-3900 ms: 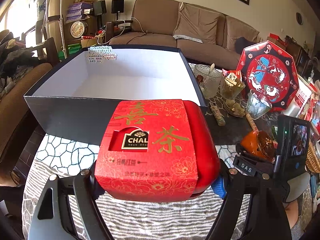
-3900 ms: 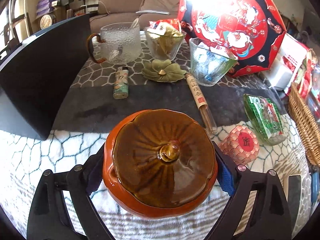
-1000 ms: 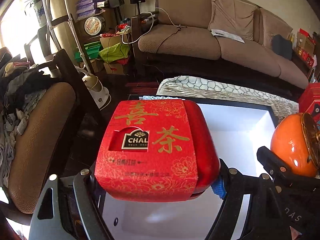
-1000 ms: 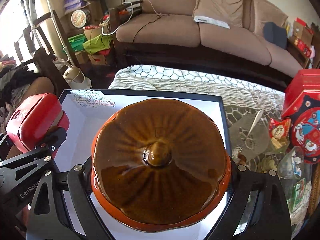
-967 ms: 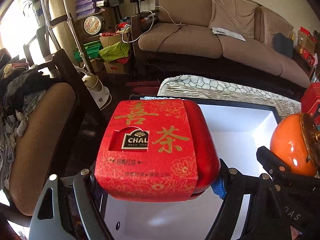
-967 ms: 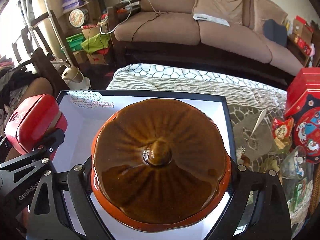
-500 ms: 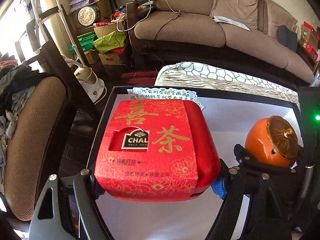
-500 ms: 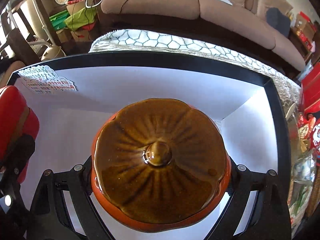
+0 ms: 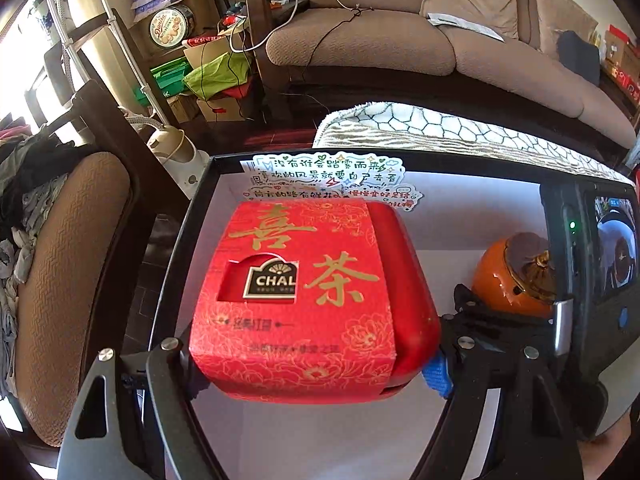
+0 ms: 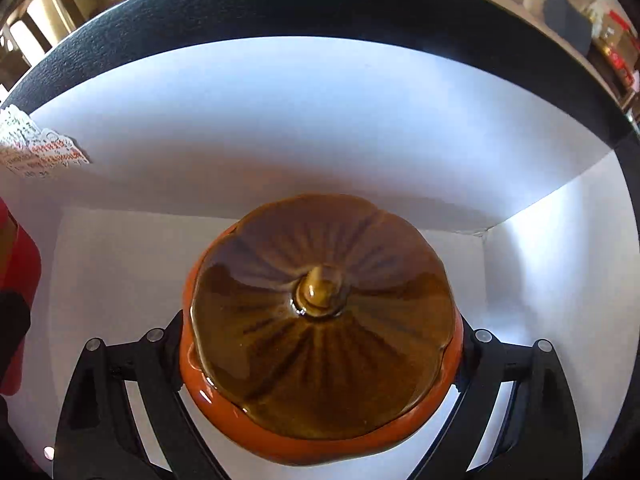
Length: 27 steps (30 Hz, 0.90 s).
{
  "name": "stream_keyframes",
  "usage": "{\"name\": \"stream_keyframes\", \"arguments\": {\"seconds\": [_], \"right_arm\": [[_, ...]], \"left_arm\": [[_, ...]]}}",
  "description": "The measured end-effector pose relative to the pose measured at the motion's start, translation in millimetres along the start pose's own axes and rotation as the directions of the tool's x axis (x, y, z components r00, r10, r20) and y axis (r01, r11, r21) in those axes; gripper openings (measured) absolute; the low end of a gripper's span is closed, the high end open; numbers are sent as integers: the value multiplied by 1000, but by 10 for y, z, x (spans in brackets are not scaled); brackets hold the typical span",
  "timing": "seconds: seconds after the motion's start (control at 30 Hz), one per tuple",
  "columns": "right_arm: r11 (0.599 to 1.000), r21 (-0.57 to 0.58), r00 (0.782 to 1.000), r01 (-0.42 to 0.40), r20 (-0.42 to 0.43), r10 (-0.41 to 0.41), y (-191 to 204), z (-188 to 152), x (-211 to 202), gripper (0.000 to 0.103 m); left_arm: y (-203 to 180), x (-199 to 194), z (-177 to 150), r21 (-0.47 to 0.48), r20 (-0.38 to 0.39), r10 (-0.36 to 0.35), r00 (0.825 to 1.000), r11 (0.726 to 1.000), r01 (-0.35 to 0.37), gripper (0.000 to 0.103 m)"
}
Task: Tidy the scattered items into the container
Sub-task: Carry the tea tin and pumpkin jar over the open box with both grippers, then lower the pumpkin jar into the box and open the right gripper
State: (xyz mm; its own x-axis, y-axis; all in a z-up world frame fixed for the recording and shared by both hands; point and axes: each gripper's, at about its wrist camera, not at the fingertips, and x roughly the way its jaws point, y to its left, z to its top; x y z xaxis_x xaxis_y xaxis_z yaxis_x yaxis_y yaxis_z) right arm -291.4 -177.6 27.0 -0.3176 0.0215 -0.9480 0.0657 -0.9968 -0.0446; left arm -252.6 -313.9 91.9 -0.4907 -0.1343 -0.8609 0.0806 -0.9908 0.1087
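Note:
My left gripper [image 9: 312,364] is shut on a red tea box [image 9: 304,296] with gold characters, held over the left part of the black box [image 9: 188,240] with its white inside. A sticker sheet [image 9: 328,180] clings to the box's far wall. My right gripper [image 10: 320,364] is shut on an orange ceramic jar [image 10: 320,320] with a brown ribbed lid, low inside the same box [image 10: 280,0] near its far right corner. In the left wrist view the jar [image 9: 504,276] and the right gripper's body appear at the right. The red tea box [image 10: 16,288] shows at the right wrist view's left edge.
Beyond the box lie a patterned tablecloth [image 9: 440,128] and a brown sofa [image 9: 400,40]. A padded chair [image 9: 60,260] stands at the left, with clutter and a biscuit tin [image 9: 170,30] behind it.
Both grippers have sunk into the box with their loads. The right one dropped further, so the box's white walls now fill its view.

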Motion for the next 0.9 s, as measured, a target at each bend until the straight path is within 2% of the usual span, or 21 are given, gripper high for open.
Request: {"name": "stream_keyframes", "arguments": {"seconds": [0.13, 0.27, 0.37, 0.5, 0.63, 0.9], "right_arm": [[1000, 19, 1000, -21, -22, 22, -42, -6, -36, 95], [993, -111, 999, 36, -3, -36, 76, -40, -177, 97], [987, -143, 997, 75, 7, -75, 109, -64, -310, 97], [980, -187, 998, 70, 20, -67, 141, -80, -584, 97], [971, -230, 996, 72, 66, -58, 160, -106, -823, 97], [971, -241, 989, 5, 143, 31, -47, -121, -1202, 97]], "left_arm": [[-16, 46, 5, -3, -19, -7, 1000, 1000, 7, 81], [-40, 57, 2, 1, -22, -7, 1000, 1000, 7, 81], [-35, 75, 13, 2, -24, -1, 1000, 1000, 1, 81], [-7, 59, 14, -21, -24, -13, 1000, 1000, 12, 81], [31, -13, 31, -42, -11, -23, 1000, 999, 23, 81], [-10, 15, 36, -54, -19, -33, 999, 998, 32, 81]]}}
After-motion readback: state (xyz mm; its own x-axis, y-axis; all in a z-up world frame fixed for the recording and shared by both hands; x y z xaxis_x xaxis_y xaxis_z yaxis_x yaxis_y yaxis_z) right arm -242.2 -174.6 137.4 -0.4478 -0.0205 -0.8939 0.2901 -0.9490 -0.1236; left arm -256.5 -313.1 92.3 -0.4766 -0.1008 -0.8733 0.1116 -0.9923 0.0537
